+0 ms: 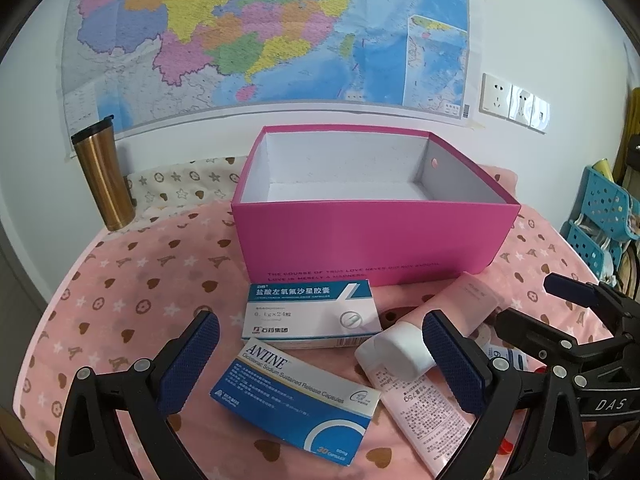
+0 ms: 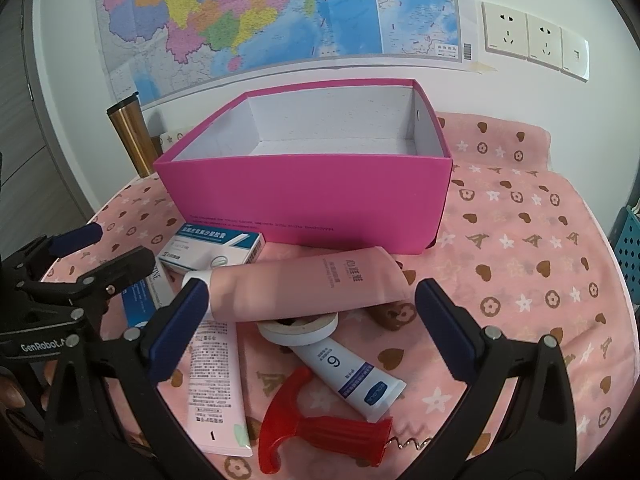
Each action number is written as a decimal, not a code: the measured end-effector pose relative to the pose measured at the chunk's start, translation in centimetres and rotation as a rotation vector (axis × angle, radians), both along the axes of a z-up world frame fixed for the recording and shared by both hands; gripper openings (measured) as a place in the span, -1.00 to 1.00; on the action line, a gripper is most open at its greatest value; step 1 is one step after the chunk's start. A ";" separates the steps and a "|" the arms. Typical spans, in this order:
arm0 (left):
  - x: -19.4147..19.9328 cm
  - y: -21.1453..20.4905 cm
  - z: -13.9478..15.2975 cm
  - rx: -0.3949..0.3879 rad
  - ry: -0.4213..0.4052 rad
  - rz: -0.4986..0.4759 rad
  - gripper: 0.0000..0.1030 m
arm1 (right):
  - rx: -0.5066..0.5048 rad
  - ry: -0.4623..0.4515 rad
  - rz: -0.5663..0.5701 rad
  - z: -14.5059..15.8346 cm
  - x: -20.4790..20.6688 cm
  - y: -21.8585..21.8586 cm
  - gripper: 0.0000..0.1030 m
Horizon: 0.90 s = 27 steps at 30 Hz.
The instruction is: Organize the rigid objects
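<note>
While both claws stand with jaws apart and hold nothing, no item has yet been moved into the container. The left claw hovers low over the blue ANTINE carton, which lies flat between its fingers on the cloth-covered counter. Just beyond it lies a second medicine carton with a teal-and-white face, close to the front wall of the pink box.

The right claw hovers over a loose pile. Directly between its fingers a large pink tube lies crosswise, resting on a roll of tape. A white tube marked 6 touches the tape roll on the near side. A second pink tube, printed with text, lies beside the left finger, and a red-handled corkscrew lies nearest the camera.

Status of the pink box: open top, white interior, no contents visible in either view. It stands upright toward the back of the counter, behind all loose items. A metal tumbler stands upright to the left of the box, well apart from the pile.

Assessment: the task is at its start. Seven loose items remain outside the box. The ANTINE carton appears the likeliest first pick for the left claw; the large pink tube, being on top, appears the likeliest for the right.
</note>
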<state>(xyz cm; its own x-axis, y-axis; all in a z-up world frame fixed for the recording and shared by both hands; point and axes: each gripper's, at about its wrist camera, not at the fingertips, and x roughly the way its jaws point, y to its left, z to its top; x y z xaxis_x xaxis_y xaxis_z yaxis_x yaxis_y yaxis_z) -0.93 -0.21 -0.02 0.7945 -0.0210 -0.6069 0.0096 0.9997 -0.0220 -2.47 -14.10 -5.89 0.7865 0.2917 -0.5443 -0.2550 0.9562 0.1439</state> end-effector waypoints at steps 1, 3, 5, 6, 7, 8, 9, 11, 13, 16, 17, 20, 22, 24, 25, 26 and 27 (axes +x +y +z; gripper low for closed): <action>0.0 0.0 0.0 0.000 0.001 0.000 1.00 | 0.001 0.001 0.000 0.0 0.0 0.0 1.00; 0.1 -0.1 -0.1 0.002 0.005 0.000 1.00 | 0.001 -0.001 -0.001 0.0 0.0 0.0 1.00; 0.1 -0.2 0.0 0.001 0.008 -0.001 1.00 | 0.002 0.001 0.000 0.1 0.0 0.0 1.00; 0.2 -0.2 0.0 0.001 0.010 -0.001 1.00 | 0.001 0.000 0.001 0.1 0.1 0.0 1.00; 0.2 -0.2 0.0 0.000 0.011 -0.001 1.00 | 0.000 0.001 -0.001 0.1 0.1 0.0 1.00; 0.3 -0.1 0.0 -0.001 0.011 -0.002 1.00 | 0.002 0.001 -0.001 0.1 0.1 0.0 1.00; 0.3 -0.2 0.1 0.001 0.011 -0.002 1.00 | 0.004 0.002 0.002 0.1 0.1 0.0 1.00; 0.3 -0.2 0.0 0.000 0.013 -0.003 1.00 | 0.003 0.001 0.001 0.1 0.1 0.0 1.00; 0.3 -0.2 0.0 0.000 0.013 -0.004 1.00 | 0.004 0.002 0.003 0.1 0.1 0.0 1.00; 0.4 -0.4 0.0 0.000 0.015 -0.007 1.00 | 0.005 0.002 0.004 0.1 0.1 0.0 1.00; 0.4 -0.4 0.0 0.000 0.016 -0.008 1.00 | 0.005 0.003 0.003 0.1 0.1 0.0 1.00; 0.5 -0.4 0.0 0.002 0.019 -0.011 1.00 | 0.005 0.003 0.004 0.1 0.2 0.0 1.00; 0.5 -0.5 -0.1 0.001 0.020 -0.013 1.00 | 0.005 0.002 0.003 0.1 0.1 0.0 1.00; 0.6 -0.5 -0.1 0.002 0.021 -0.012 1.00 | 0.005 0.004 0.004 0.1 0.2 0.0 1.00; 0.6 -0.5 -0.2 -0.001 0.023 -0.012 1.00 | 0.004 0.004 0.003 0.1 0.1 0.0 1.00; 0.6 -0.5 -0.2 -0.003 0.025 -0.013 1.00 | 0.006 0.006 0.002 0.2 0.2 -0.1 1.00; 0.6 -0.5 -0.3 -0.003 0.026 -0.013 1.00 | 0.008 0.007 0.003 0.2 0.3 -0.1 1.00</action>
